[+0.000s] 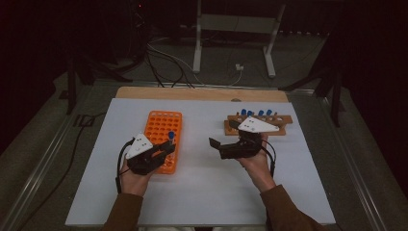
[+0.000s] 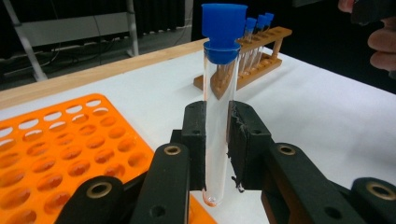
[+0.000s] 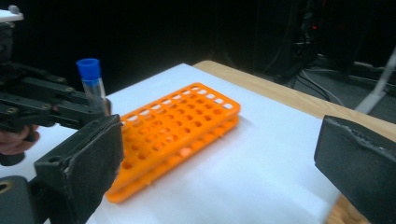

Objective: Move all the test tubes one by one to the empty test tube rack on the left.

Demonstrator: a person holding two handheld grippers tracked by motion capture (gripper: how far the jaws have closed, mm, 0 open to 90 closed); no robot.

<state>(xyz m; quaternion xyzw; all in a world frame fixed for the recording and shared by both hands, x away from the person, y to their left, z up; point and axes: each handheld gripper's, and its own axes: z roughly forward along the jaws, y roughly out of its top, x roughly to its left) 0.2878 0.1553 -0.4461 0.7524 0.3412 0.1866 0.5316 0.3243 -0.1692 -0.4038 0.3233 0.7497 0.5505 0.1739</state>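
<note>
My left gripper (image 1: 163, 150) is shut on a clear test tube (image 2: 217, 116) with a blue cap (image 1: 171, 135). It holds the tube upright, above the near right edge of the orange rack (image 1: 161, 126). In the left gripper view the tube's rounded bottom hangs just below the pads (image 2: 243, 144), beside the orange rack (image 2: 56, 149). My right gripper (image 1: 224, 134) stands open and empty over the white board, in front of the wooden rack (image 1: 284, 120). In the right gripper view its wide-apart pads (image 3: 93, 158) frame the orange rack (image 3: 187, 116) and the held tube (image 3: 93, 88).
The wooden rack (image 2: 275, 39) holds several blue-capped tubes at the back right. A white board (image 1: 202, 192) covers the table, with a wooden strip (image 1: 192, 94) along its far edge. Cables and a metal stand (image 1: 231, 24) lie on the floor beyond.
</note>
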